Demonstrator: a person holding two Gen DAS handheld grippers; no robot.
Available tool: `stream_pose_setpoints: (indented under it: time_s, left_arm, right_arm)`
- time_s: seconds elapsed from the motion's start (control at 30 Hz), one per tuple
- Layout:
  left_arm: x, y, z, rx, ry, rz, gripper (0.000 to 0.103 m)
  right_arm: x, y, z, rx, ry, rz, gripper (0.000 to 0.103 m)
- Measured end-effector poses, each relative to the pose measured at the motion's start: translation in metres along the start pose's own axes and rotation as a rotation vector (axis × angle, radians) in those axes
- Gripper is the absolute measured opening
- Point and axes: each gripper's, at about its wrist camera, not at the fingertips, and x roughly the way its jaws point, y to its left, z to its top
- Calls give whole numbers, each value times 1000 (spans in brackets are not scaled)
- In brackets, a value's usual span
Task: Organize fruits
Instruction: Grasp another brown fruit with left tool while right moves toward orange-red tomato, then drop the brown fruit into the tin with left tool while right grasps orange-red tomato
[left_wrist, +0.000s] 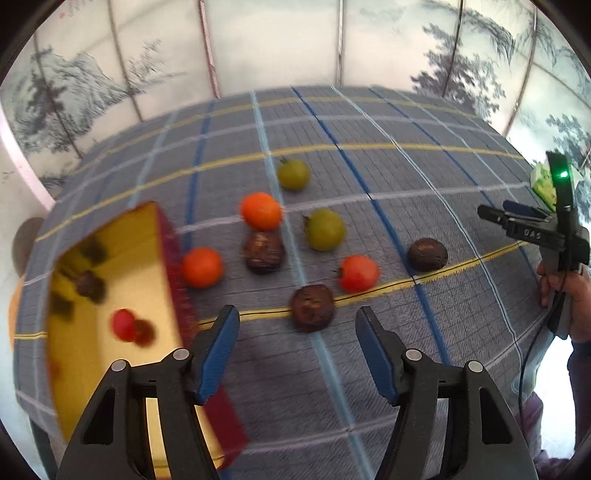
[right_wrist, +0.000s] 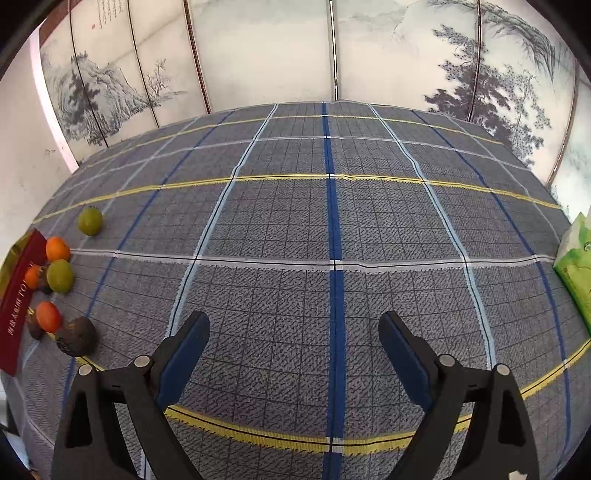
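Observation:
My left gripper (left_wrist: 297, 317) is open and empty, hovering just in front of a dark brown fruit (left_wrist: 312, 308). Beyond it lie three orange fruits (left_wrist: 260, 210), two green fruits (left_wrist: 324, 229) and two more dark brown fruits (left_wrist: 264, 252) on the plaid cloth. A gold-lined red box (left_wrist: 110, 258) at the left holds a dark fruit (left_wrist: 88, 284) and a red one (left_wrist: 123, 324). My right gripper (right_wrist: 293, 325) is open and empty over bare cloth; the fruits (right_wrist: 59, 276) lie far to its left. It also shows in the left wrist view (left_wrist: 517, 218).
A round table under a grey-blue plaid cloth (right_wrist: 332, 229) stands before a painted folding screen (right_wrist: 258, 48). A green tissue pack (right_wrist: 576, 269) sits at the table's right edge. The red box side (right_wrist: 14, 306) shows at the far left.

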Motion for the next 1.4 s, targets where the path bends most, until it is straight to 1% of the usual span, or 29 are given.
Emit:
stream_pose_setpoints:
  time_s: [0.1,0.23,0.3,0.33,0.37,0.43,0.5,0.53,0.57,0.6,0.63,0.67,0.73,0.77,0.8,0.83,0.9,0.93,0.97,1.1,1.2,1.33,1.37,1.4]
  left_arm:
    - [23,-4,1,-1,47,12,59]
    - [43,-2,-2,-24,79,-5,56]
    - [51,-3,-4,-33,88,-10,47]
    - [49,-1,-5,-42,66,-14,40]
    - [48,-1,-5,-47,58,-18,36]
    - [45,0,-6,-61,57,-8,36]
    - [34,1,-9,-103,29,-28,36]
    - [24,2,-11,-120,6,-30,36]
    - [15,2,-13,-131,-14,-22,36]
    - [5,3,-14,-143,-31,-13,36]
    - [-6,6,-16,-156,-44,-15,36]
    - [-13,9,-18,-167,-52,-21,36]
    - [-29,14,-22,-188,-66,-21,36]
    - [-36,16,-24,-192,-71,-17,36]
    - [-40,17,-25,-193,-75,-14,36]
    - [-46,19,-27,-197,-83,-6,36]
    - [-55,23,-31,-202,-99,2,36]
    - [-60,25,-33,-203,-105,6,36]
    - [-64,28,-35,-208,-110,13,36]
    - [-73,41,-43,-231,-119,29,36]
    - [-77,51,-48,-251,-124,41,36]
    - [-82,70,-53,-292,-134,52,36]
    - [-82,75,-54,-300,-137,62,36]
    - [-82,81,-55,-308,-138,73,36]
  right_arm:
    - [0,-2,0,4,-1,18,92]
    - [-2,1,-3,-6,-3,39,93]
    - [-1,1,-3,-6,3,46,93]
    - [-1,1,-3,-5,6,46,93]
    - [0,1,-3,-3,12,48,93]
    - [0,1,-2,0,15,51,93]
    - [-1,0,-2,2,7,56,93]
    - [-4,0,-2,-1,-10,63,93]
    - [-11,2,-3,-13,-45,82,89]
    - [-17,6,-4,-29,-74,114,85]
    - [-27,18,-4,-61,-90,198,78]
    - [-35,32,-3,-98,-96,278,74]
    - [-49,64,-2,-197,-104,413,74]
    - [-53,83,-1,-256,-94,465,73]
    - [-55,109,-1,-340,-78,504,71]
    - [-55,125,-2,-394,-71,517,70]
    - [-44,162,-5,-509,-33,526,68]
    - [-38,173,-7,-541,-15,521,63]
    - [-31,184,-8,-570,5,519,61]
    - [-7,212,-14,-634,56,491,61]
    - [4,223,-18,-647,85,462,57]
    - [16,226,-17,-645,122,430,44]
    - [16,226,-18,-646,110,423,36]
    - [17,226,-16,-641,108,418,30]
